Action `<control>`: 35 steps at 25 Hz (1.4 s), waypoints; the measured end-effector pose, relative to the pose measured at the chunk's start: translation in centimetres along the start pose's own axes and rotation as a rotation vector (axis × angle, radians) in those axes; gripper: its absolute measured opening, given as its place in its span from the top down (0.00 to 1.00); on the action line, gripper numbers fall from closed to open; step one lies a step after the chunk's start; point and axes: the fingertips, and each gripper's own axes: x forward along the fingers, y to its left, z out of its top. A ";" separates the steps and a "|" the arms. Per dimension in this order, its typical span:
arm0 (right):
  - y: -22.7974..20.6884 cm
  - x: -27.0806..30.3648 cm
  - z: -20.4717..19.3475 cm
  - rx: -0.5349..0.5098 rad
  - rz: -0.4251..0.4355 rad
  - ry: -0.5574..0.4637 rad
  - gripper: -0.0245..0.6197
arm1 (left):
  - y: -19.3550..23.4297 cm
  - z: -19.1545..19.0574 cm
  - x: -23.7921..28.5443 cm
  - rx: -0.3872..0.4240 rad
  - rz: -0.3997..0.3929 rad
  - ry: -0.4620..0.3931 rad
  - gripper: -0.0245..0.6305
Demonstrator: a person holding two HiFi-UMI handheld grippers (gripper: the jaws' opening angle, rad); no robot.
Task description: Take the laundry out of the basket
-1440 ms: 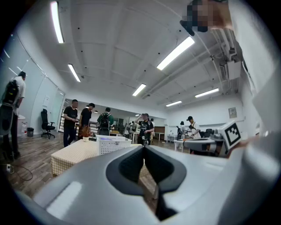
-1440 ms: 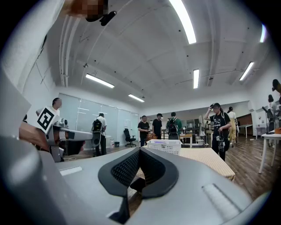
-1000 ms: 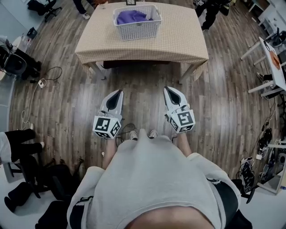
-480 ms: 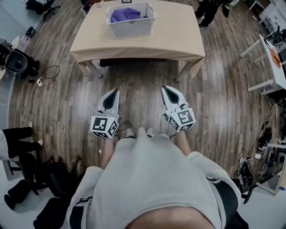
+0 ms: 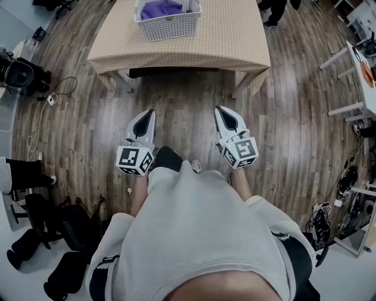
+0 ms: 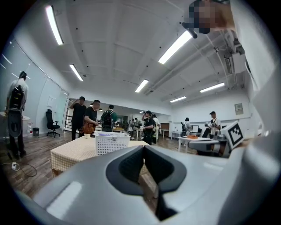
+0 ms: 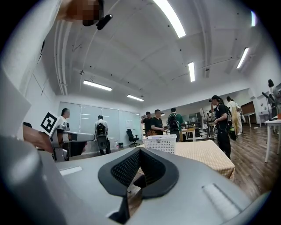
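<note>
Both hands sit low in front of the torso, forearms mostly hidden under the person's grey top point(image 5: 200, 235). The left gripper point(image 5: 148, 115) and right gripper point(image 5: 222, 111) point level toward the bench point(image 5: 235, 44). They run roughly parallel and well apart from each other, marker cubes at the rear, toward the body. Left gripper: jaws closed, tips meeting, nothing between them. Right gripper: same, jaws together, empty.

Basket point(image 5: 168, 23): white, slatted, upright on the bench, on its far side and left of centre as the head view shows it. Laundry point(image 5: 160, 8): purple cloth bunched inside the basket.

Both grippers are well short of the bench's near edge, over bare floor point(image 5: 188, 100). The basket is well apart from both, ahead of them, nearer the left gripper's line than the right's. Each gripper view shows the basket on the bench just above the closed jaw tips.

Bench: rectangular, beige checked cloth hanging over the edges, pale legs visible beneath. Floor: grey-brown wood planks.
- Left of the bench: cables point(image 5: 51, 99) on the floor, and a black office chair point(image 6: 52, 123) further back.
- Right of the bench: white tables point(image 5: 358, 70).
- Beyond the bench: several people standing, a glass partition, strip lights on a white ceiling.
</note>
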 end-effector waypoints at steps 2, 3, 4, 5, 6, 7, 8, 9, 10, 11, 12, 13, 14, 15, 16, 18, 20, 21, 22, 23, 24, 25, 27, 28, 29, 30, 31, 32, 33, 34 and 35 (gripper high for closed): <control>-0.5 0.4 -0.3 0.000 -0.006 0.008 0.96 | 0.2 -0.2 0.8 -0.003 -0.004 0.000 0.95; -0.9 0.6 -0.5 0.001 -0.009 0.013 0.96 | 0.3 -0.3 1.3 -0.006 -0.007 0.000 0.95; -1.2 0.9 -0.6 0.001 -0.012 0.017 0.96 | 0.4 -0.3 1.8 -0.010 -0.009 0.000 0.95; -1.6 1.3 -0.7 0.001 -0.014 0.020 0.96 | 0.6 -0.4 2.4 -0.014 -0.012 -0.001 0.95; -2.0 1.8 -0.7 0.001 -0.015 0.022 0.96 | 0.8 -0.6 3.0 -0.017 -0.013 0.000 0.95; -2.3 2.3 -0.8 0.001 -0.016 0.024 0.96 | 1.2 -0.7 3.5 -0.022 -0.015 0.002 0.95; -2.6 2.9 -0.8 0.001 -0.017 0.027 0.96 | 1.5 -0.8 4.1 -0.027 -0.016 0.004 0.95; -2.8 3.6 -0.8 -0.001 -0.017 0.030 0.96 | 2.0 -0.9 4.6 -0.031 -0.017 0.006 0.95; -3.0 4.4 -0.8 -0.005 -0.017 0.033 0.96 | 2.6 -1.0 5.1 -0.035 -0.018 0.006 0.95; -3.2 5.3 -0.8 -0.010 -0.017 0.036 0.96 | 3.2 -1.0 5.8 -0.038 -0.019 0.005 0.95; -3.5 6.3 -0.8 -0.013 -0.018 0.039 0.96 | 4.0 -1.1 6.6 -0.041 -0.020 0.003 0.95; -3.9 7.4 -0.9 -0.015 -0.019 0.042 0.96 | 4.8 -1.1 7.5 -0.045 -0.022 0.001 0.95; -4.2 8.7 -0.9 -0.017 -0.021 0.046 0.96 | 5.8 -1.2 8.5 -0.049 -0.024 -0.001 0.95; -4.6 10.0 -1.0 -0.019 -0.023 0.051 0.96 | 6.8 -1.2 9.6 -0.053 -0.026 -0.002 0.95; -4.8 11.3 -1.0 -0.021 -0.025 0.057 0.96 | 7.8 -1.2 10.6 -0.057 -0.029 0.000 0.95; -5.2 13.9 -0.9 -0.030 -0.025 0.068 0.96 | 9.8 -1.0 12.6 -0.064 -0.035 0.002 0.95; -5.8 16.9 -0.4 -0.038 -0.028 0.075 0.96 | 12.1 -0.4 14.7 -0.069 -0.042 -0.003 0.95; -6.2 18.5 0.0 -0.038 -0.033 0.075 0.96 | 13.2 0.0 15.8 -0.072 -0.046 -0.005 0.95; -6.6 20.1 0.5 -0.036 -0.038 0.074 0.96 | 14.4 0.4 16.9 -0.075 -0.052 -0.006 0.95; -6.8 21.7 1.0 -0.037 -0.041 0.071 0.96 | 15.7 0.8 17.8 -0.075 -0.056 -0.007 0.95; -6.9 23.3 1.5 -0.040 -0.041 0.067 0.96 | 17.0 1.3 18.8 -0.075 -0.060 -0.010 0.95; -6.9 24.9 2.0 -0.045 -0.040 0.063 0.96 | 18.3 1.8 19.7 -0.074 -0.063 -0.015 0.95; -7.1 28.2 3.0 -0.055 -0.040 0.052 0.96 | 21.0 3.0 21.6 -0.068 -0.069 -0.033 0.95; -7.1 29.7 3.4 -0.060 -0.040 0.045 0.96 | 22.3 3.7 22.5 -0.063 -0.073 -0.043 0.95; -7.1 31.2 3.9 -0.064 -0.041 0.038 0.96 | 23.5 4.3 23.3 -0.058 -0.078 -0.052 0.95; -7.1 32.5 4.2 -0.067 -0.041 0.032 0.96 | 24.6 4.8 24.1 -0.054 -0.083 -0.060 0.95; -7.1 33.7 4.5 -0.072 -0.043 0.028 0.96 | 25.5 5.1 24.8 -0.052 -0.089 -0.068 0.95; -7.1 34.7 4.7 -0.076 -0.045 0.026 0.96 | 26.3 5.4 25.5 -0.052 -0.096 -0.074 0.95; -7.3 35.5 4.9 -0.081 -0.049 0.026 0.96 | 26.8 5.5 26.2 -0.053 -0.104 -0.078 0.95; -7.6 36.1 5.0 -0.084 -0.053 0.027 0.96 | 27.2 5.7 26.8 -0.053 -0.111 -0.080 0.95; -7.8 36.7 5.2 -0.084 -0.059 0.027 0.96 | 27.6 5.8 27.4 -0.053 -0.117 -0.080 0.95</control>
